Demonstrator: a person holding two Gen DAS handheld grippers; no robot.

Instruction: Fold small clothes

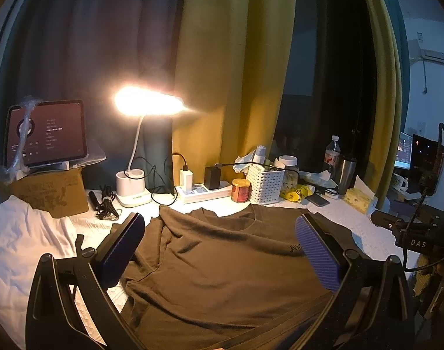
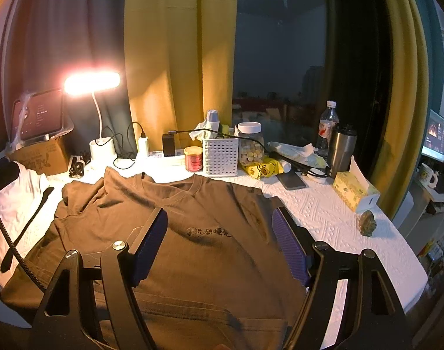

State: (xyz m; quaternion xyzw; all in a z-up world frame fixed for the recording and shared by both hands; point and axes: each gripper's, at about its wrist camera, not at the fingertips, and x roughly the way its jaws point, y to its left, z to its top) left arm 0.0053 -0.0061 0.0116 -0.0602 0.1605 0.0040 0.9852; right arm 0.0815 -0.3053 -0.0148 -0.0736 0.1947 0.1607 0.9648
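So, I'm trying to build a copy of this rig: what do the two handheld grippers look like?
Both match: the left gripper and right gripper have black angular linkage arms with round pivot bolts, silver on the right one, and flat fingers faced with ribbed blue-purple pads. A braided black cable runs past the right one.

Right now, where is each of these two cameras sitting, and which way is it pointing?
Left wrist: on the left gripper, looking forward over the brown shirt toward the lamp and curtains; its open fingers show, and the right gripper at the edge.
Right wrist: on the right gripper, open above the shirt's print, facing the window; its own fingers show.
Both share the shirt, lamp, tablet and white basket.
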